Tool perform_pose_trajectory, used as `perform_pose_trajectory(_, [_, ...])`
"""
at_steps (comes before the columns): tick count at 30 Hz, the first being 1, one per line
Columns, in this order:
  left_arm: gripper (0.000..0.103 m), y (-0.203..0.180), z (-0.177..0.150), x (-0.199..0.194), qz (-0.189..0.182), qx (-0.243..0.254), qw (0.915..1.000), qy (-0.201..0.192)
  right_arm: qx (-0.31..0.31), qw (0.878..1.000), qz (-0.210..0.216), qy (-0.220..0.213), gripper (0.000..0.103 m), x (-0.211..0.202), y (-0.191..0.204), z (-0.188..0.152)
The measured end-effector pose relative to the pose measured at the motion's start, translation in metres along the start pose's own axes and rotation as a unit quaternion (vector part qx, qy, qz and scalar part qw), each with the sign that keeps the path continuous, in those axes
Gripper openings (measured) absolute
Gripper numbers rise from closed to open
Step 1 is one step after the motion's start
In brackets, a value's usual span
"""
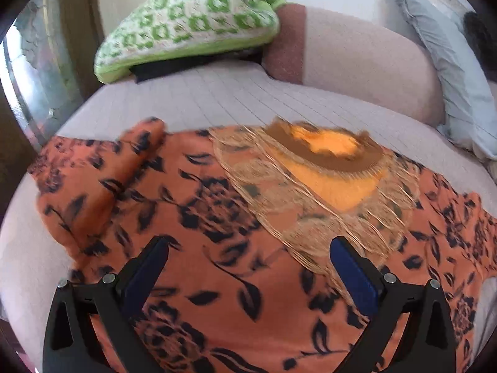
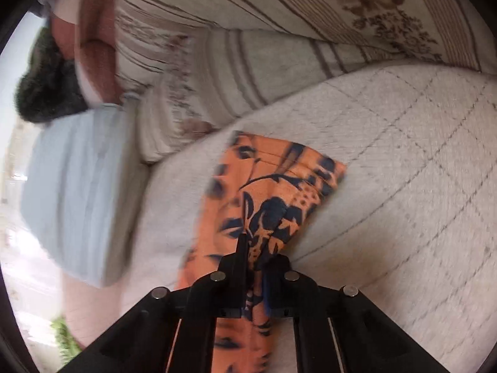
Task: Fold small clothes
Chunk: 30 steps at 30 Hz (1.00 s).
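Over the bed, one gripper spread above an orange floral garment, the other pinching its cloth

Nearest the left wrist camera, the left gripper (image 1: 248, 258) hovers tilted down over the orange black-flowered garment (image 1: 198, 211), its jaws spread wide and holding nothing; the garment lies flat on the quilted bed cover (image 1: 217, 93), its long axis running side to side across that view, a fringed neckline (image 1: 326, 168) toward the far side and a sleeve (image 1: 102, 180) folded in at the left. Nearest the right wrist camera, the right gripper (image 2: 259, 248) has its jaws closed on a bunched strip of the same cloth, which runs away from the fingers and ends on the cover. Beyond lie a green-patterned cushion (image 1: 186, 25) and a grey pillow (image 1: 441, 62)
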<state>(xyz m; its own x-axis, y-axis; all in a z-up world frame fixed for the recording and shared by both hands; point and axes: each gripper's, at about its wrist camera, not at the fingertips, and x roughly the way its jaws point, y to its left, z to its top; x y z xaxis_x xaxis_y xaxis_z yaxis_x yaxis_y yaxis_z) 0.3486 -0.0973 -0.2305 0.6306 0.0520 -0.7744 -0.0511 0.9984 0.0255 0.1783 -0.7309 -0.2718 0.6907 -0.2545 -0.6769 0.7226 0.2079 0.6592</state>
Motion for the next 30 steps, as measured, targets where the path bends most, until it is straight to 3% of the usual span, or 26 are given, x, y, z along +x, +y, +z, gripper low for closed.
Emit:
perform_pose_trajectory(3, [0.103,0.016,0.009,-0.006,0.022,-0.016,0.9995,-0.014,-0.055,0.996,0.064,0.012,0.007,-0.025,0.047,-0.024])
perform_pose_trajectory(6, [0.103,0.04,0.019,-0.012,0.045,-0.042,0.9979,-0.02,-0.102,0.984,0.145,0.037,0.007,-0.051,0.106,-0.062])
perform_pose_trajectory(11, [0.103,0.084,0.033,-0.026,0.076,-0.087,0.9922,-0.046,-0.186,0.942,0.25,0.122,0.007,-0.083,0.209,-0.175])
perform_pose_trajectory(15, [0.103,0.125,0.039,-0.036,0.105,-0.123,0.985,-0.062,-0.232,0.905,0.295,0.199,0.007,-0.088,0.268,-0.289])
perform_pose_trajectory(20, [0.103,0.177,0.043,-0.032,0.128,-0.162,0.977,-0.053,-0.252,0.878,0.289,0.287,0.007,-0.06,0.301,-0.424])
perform_pose_trajectory(23, [0.103,0.204,0.04,-0.029,0.136,-0.183,0.9729,-0.039,-0.268,0.865,0.256,0.339,0.011,-0.038,0.309,-0.491])
perform_pose_trajectory(25, [0.103,0.218,0.039,-0.026,0.139,-0.195,0.9704,-0.033,-0.329,0.844,0.2,0.373,0.014,-0.032,0.311,-0.533])
perform_pose_trajectory(26, [0.103,0.225,0.04,-0.024,0.14,-0.2,0.9693,-0.03,-0.363,0.824,0.17,0.4,0.015,-0.025,0.311,-0.552])
perform_pose_trajectory(28, [0.103,0.233,0.039,-0.023,0.146,-0.207,0.9668,-0.028,-0.39,0.798,0.153,0.433,0.015,-0.019,0.303,-0.568])
perform_pose_trajectory(30, [0.103,0.238,0.04,-0.023,0.147,-0.215,0.965,-0.029,-0.398,0.793,0.165,0.431,0.015,-0.027,0.293,-0.564])
